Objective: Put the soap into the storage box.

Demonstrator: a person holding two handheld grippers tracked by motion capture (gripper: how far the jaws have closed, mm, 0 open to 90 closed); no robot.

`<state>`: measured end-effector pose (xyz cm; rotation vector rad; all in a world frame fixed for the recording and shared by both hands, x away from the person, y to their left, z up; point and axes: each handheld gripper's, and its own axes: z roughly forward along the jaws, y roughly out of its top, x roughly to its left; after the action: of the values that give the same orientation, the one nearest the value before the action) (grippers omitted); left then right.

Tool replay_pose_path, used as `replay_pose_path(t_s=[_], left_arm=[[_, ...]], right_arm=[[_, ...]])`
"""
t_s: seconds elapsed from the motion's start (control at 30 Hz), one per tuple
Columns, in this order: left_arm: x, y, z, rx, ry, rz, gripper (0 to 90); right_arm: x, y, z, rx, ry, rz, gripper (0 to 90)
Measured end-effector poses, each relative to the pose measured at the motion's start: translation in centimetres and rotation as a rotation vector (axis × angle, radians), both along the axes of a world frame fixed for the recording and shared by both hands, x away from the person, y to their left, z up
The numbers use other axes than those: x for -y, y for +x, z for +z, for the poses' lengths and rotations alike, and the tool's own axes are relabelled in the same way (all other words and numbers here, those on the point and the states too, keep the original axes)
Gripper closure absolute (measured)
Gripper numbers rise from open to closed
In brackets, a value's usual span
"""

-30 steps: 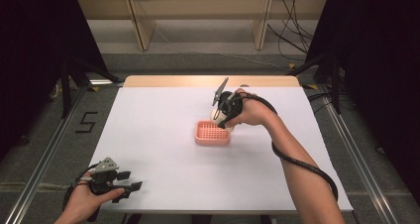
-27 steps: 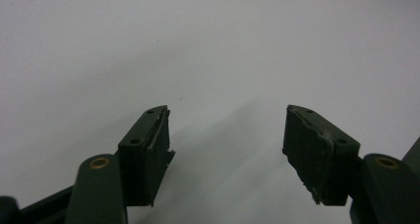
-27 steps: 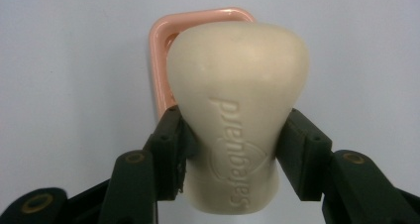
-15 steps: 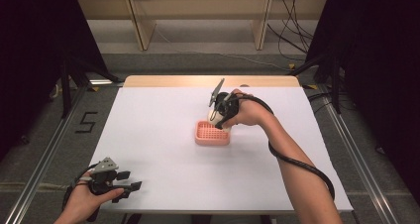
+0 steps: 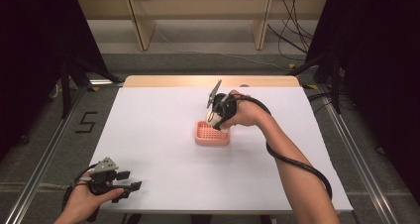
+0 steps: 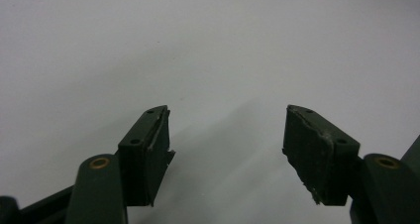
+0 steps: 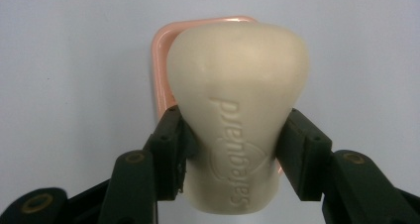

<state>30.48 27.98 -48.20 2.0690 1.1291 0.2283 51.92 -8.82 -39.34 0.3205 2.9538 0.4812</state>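
White table (image 5: 163,135) runs across a dim room with shelving behind it. Near its middle lies a pink soap dish (image 5: 212,134). Just above that dish the right gripper (image 7: 230,152) has its jaws clamped on a cream bar of soap (image 7: 237,115) — stamped lettering facing up. Well apart, at the near left corner, the left gripper (image 6: 225,140) rests with jaws spread wide — nothing between them.

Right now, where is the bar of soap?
The bar of soap is clamped between the jaws of the right gripper, just above the pink soap dish near the middle of the white table.
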Motion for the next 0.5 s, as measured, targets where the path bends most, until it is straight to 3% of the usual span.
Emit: replay_pose_path(t_s=[0.13,0.33,0.5], left_arm=[[0.0,0.0,-0.1,0.0,-0.004,-0.002,34.3],[0.0,0.0,-0.1,0.0,-0.008,-0.001,34.3],[0.0,0.0,0.0,0.0,0.002,0.001,34.3]], right_arm=[[-0.2,0.1,-0.2,0.013,0.007,0.027,50.4],[-0.5,-0.1,-0.9,-0.008,-0.002,0.024,50.4],[-0.8,0.0,-1.1,0.0,-0.011,0.033,50.4]])
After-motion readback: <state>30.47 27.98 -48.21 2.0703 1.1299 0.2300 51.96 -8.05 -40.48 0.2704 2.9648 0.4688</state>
